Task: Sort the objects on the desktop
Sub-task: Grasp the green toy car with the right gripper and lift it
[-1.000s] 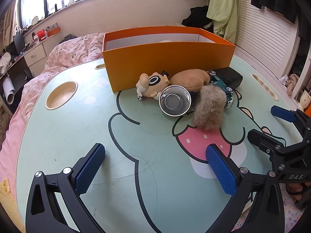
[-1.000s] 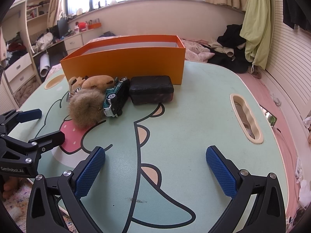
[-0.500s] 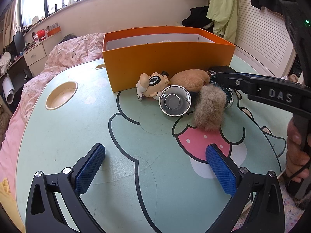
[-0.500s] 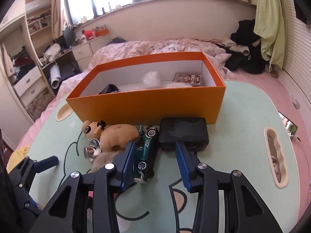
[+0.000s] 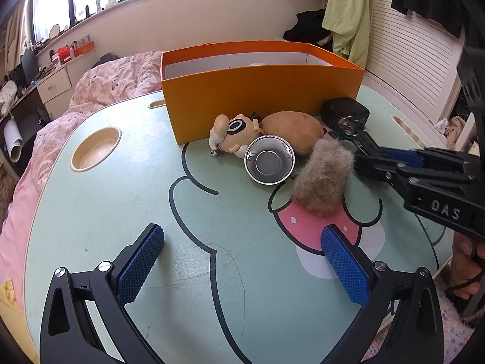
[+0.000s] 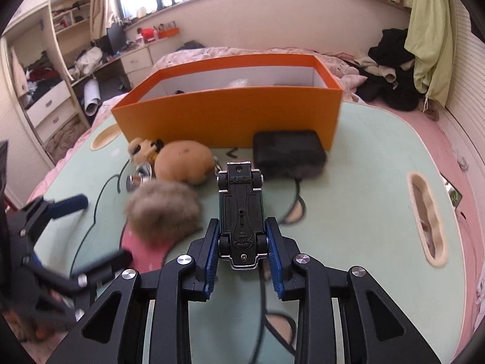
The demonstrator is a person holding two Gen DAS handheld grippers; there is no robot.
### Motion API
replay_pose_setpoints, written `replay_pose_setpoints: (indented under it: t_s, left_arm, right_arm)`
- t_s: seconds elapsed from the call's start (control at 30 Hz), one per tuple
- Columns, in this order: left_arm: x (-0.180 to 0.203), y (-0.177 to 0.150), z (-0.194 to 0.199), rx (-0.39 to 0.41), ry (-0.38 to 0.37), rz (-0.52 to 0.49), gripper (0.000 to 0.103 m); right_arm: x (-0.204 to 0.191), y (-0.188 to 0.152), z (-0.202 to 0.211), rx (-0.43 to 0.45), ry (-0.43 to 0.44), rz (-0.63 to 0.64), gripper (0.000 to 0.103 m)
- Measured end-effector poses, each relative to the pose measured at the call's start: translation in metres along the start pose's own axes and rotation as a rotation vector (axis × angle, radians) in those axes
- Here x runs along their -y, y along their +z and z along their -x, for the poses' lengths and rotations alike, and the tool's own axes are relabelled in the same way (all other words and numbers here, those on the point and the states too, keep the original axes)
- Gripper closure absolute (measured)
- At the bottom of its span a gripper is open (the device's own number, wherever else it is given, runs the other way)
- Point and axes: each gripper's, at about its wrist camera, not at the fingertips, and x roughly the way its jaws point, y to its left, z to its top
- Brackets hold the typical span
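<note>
The mint-green tabletop printed with a cartoon figure (image 6: 363, 182) is carrying everything, and well ahead of both pairs of jaws the long orange cardboard box with a white inside (image 6: 230, 115) is already holding a few things — a pale crumpled lump and something dark at its far wall, too small to name — so the sorting is looking partly done, as a judgement. Most of the work is still lying on the table in front of that box: a flat black rectangular case (image 6: 288, 154) touching its wall ahead of the right jaws and slightly to their right, a tan plush oval (image 6: 182, 163) ahead and to their left, a grey-brown fluffy fur ball (image 5: 321, 179) just beside the right jaws' left side, a small shiny metal bowl (image 5: 269, 163) touching the plush, and a cream cartoon doll with a black-ringed eye (image 5: 233, 133) beyond it against the box. The right gripper (image 6: 242, 248) is clenching a dark green toy car turned underside-up (image 6: 241, 212); its blue pads are pressing the car's rear flanks, and the car is sticking out forward between the jaws, apparently lifted off the table. The left gripper (image 5: 242, 261) is hanging released with nothing between its wide-apart pads — only bare tabletop under them. The car is presumably heading for the box next; five loose items are waiting after it.
</note>
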Motion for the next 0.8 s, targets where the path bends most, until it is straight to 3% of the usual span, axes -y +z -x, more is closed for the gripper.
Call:
replay_pose_setpoints:
  t_s: [0.1,0.17,0.2,0.23,0.33,0.5,0.57,0.6,0.63,0.67,0.8]
  left_arm:
    - [0.000,0.000,0.000,0.000,0.000,0.001,0.000]
    - [0.000,0.000,0.000,0.000,0.000,0.000,0.000]
    - [0.000,0.000,0.000,0.000,0.000,0.000,0.000]
    - [0.000,0.000,0.000,0.000,0.000,0.000,0.000]
    - [-0.001,0.000,0.000,0.000,-0.001,0.000,0.000]
    - [0.000,0.000,0.000,0.000,0.000,-0.001,0.000]
    - [0.000,0.000,0.000,0.001,0.000,0.000,0.000]
    - [-0.001,0.000,0.000,0.001,-0.001,0.001,0.000]
    - [-0.001,0.000,0.000,0.001,-0.001,0.001,0.000]
    - [-0.001,0.000,0.000,0.001,-0.003,0.000,0.000]
    - [-0.007,0.004,0.003,0.008,-0.073,0.025,0.000]
  right_arm:
    - [0.005,-0.020,0.016,0.026,-0.015,0.012,0.074]
    - [0.009,-0.029,0.024,0.043,-0.019,0.001,0.059]
    - [0.010,-0.032,0.026,0.052,-0.023,-0.010,0.041]
    - [0.012,-0.034,0.029,0.071,-0.029,-0.024,0.033]
    - [0.014,-0.032,0.029,0.108,-0.054,-0.042,0.033]
    - [0.006,-0.029,0.016,0.080,-0.131,-0.003,0.033]
    - [0.007,-0.032,0.017,0.095,-0.140,0.013,0.034]
    - [0.008,-0.032,0.017,0.101,-0.124,0.011,0.046]
    - [0.008,-0.033,0.018,0.113,-0.112,0.015,0.068]
    - [0.008,-0.034,0.019,0.118,-0.097,0.019,0.075]
    - [0.008,-0.037,0.020,0.126,-0.094,0.021,0.075]
